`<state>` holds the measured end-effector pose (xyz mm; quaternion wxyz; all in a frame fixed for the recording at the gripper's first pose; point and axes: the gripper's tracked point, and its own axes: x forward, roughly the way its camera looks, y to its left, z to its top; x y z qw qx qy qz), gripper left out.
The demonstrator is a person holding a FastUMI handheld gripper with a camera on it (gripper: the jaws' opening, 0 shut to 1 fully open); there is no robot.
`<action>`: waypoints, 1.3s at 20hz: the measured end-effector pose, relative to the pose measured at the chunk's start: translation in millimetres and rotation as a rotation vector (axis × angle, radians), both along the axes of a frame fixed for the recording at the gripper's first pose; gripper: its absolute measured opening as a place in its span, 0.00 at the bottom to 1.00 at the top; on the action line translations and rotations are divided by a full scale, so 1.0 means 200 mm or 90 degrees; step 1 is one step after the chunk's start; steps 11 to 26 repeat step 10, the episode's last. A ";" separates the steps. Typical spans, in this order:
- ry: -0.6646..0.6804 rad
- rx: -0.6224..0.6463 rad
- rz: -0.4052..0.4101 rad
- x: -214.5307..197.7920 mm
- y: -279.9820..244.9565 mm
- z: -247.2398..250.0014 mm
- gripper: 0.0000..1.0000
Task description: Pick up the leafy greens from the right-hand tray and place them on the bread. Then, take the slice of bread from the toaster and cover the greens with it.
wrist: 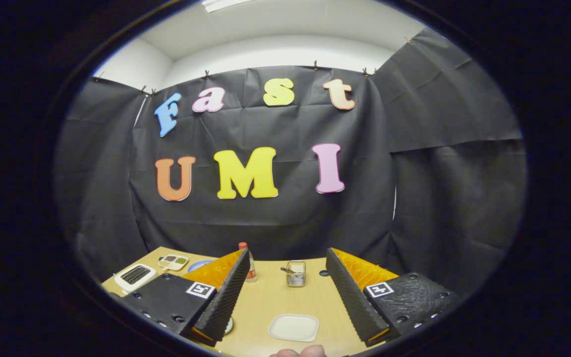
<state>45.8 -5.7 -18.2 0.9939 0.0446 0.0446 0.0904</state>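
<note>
Gripper [285,297] held high over the wooden table [270,302], its 2 fingers spread wide apart with nothing between them.

In the lower middle of the frame, between the fingers, a pale square plate [294,327] lies flat on the table, and a fingertip of a person's hand [299,352] shows at the bottom centre just under it. Beyond the plate, near the table's far edge, stands a small metal container [296,273] with something dark sticking out of it. A bottle with a red cap [249,263] stands upright just beside the left finger's tip. At the lower left of the frame sits the white toaster [135,275], with a small tray [173,262] of greenish and dark food just past it. Whether bread is in the toaster slot cannot be told.
</note>
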 end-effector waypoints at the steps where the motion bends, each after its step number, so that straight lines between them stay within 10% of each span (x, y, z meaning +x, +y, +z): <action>1: -0.003 -0.002 -0.007 0.01 -0.01 0.01 0.94; 26: -0.023 0.009 -0.005 0.00 0.10 0.07 0.94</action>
